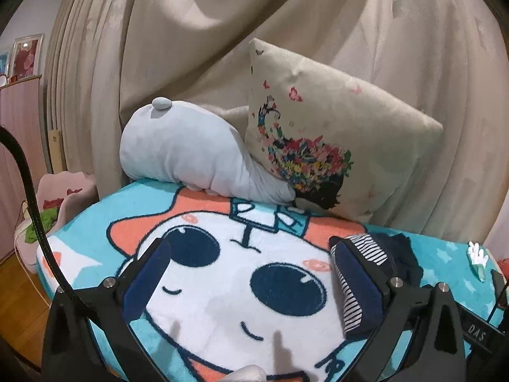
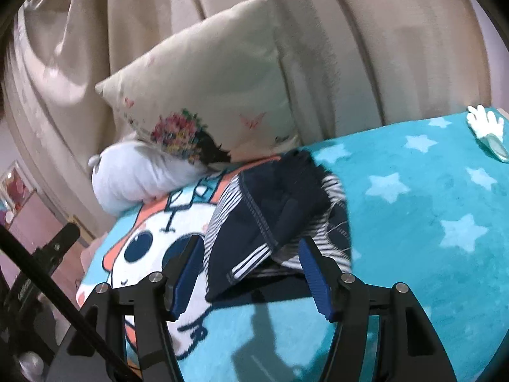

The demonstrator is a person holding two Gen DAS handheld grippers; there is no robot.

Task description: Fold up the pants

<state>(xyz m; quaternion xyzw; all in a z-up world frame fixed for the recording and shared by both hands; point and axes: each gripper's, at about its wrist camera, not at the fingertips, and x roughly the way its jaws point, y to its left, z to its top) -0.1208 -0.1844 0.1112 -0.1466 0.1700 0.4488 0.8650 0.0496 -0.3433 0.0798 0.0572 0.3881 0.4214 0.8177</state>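
The small navy pants with white-and-navy striped lining and white side stripes (image 2: pixel 280 219) lie bunched in a loose heap on a turquoise plush blanket printed with a white cartoon face, coral patches and pale stars (image 2: pixel 429 203), which covers the bed. In the right wrist view the heap sits at the centre, its near edge at about 6 o'clock of the pile, with a stitched navy panel on top and striped fabric showing at 9 o'clock and 4 o'clock.

The right claw (image 2: pixel 254 273) hovers just above and in front of the pile's near edge, its blue-padded fingers (image 2: pixel 187 273) spread wide on either side of the fabric, gripping nothing.

In the left wrist view the pants (image 1: pixel 381 251) sit at 3 o'clock. The left claw (image 1: pixel 251 283) is also spread wide over the cartoon face; its right finger pad (image 1: pixel 356 283) lies just beside the striped edge, though I cannot tell whether it touches. It holds nothing.

At 12 o'clock from the pile, a cream square cushion with a colourful flower-and-butterfly print (image 1: pixel 334 121) leans against a beige pleated curtain (image 1: pixel 191 31). At its 9 o'clock lies a pale grey plush toy with a darker grey nub (image 1: pixel 191 156). A small white-and-green hand-shaped object (image 2: pixel 486 130) rests near the blanket's far edge, well apart from the pants.
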